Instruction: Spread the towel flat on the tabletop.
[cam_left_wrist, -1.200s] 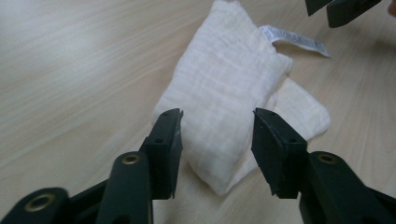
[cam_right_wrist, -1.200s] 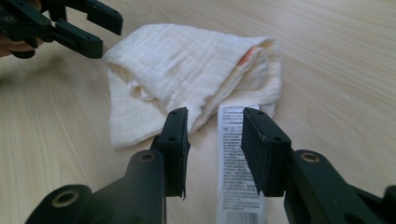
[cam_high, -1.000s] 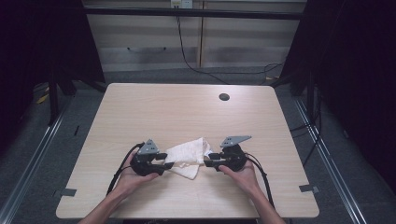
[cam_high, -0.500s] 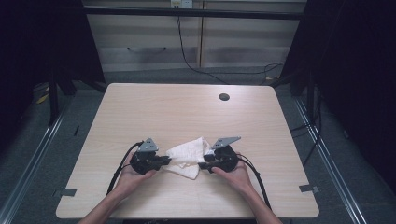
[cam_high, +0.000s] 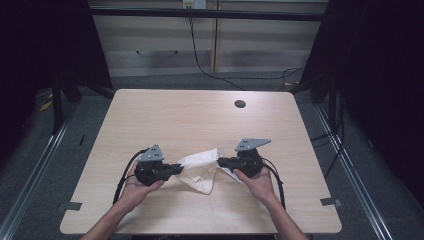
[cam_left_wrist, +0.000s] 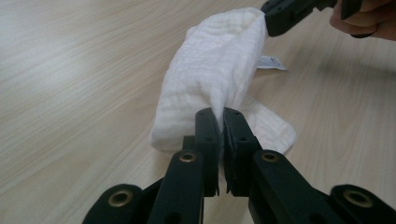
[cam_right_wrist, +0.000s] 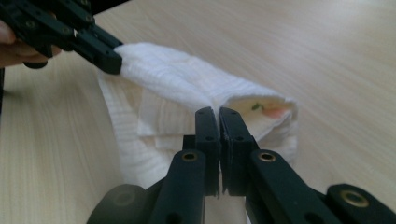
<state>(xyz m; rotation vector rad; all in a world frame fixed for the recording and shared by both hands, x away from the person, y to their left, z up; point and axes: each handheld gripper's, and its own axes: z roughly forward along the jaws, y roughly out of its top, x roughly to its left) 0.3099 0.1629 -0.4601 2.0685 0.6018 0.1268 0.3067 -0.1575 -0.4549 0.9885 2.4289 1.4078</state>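
With both grippers' fingers clenched on opposite ends of the crumpled white woven cloth (cam_high: 201, 169) above the pale wooden desk (cam_high: 190, 120), an even, level lift seemed wisest.

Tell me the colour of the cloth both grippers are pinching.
White cloth, with a small orange and green print inside one fold; the right gripper view shows it best.
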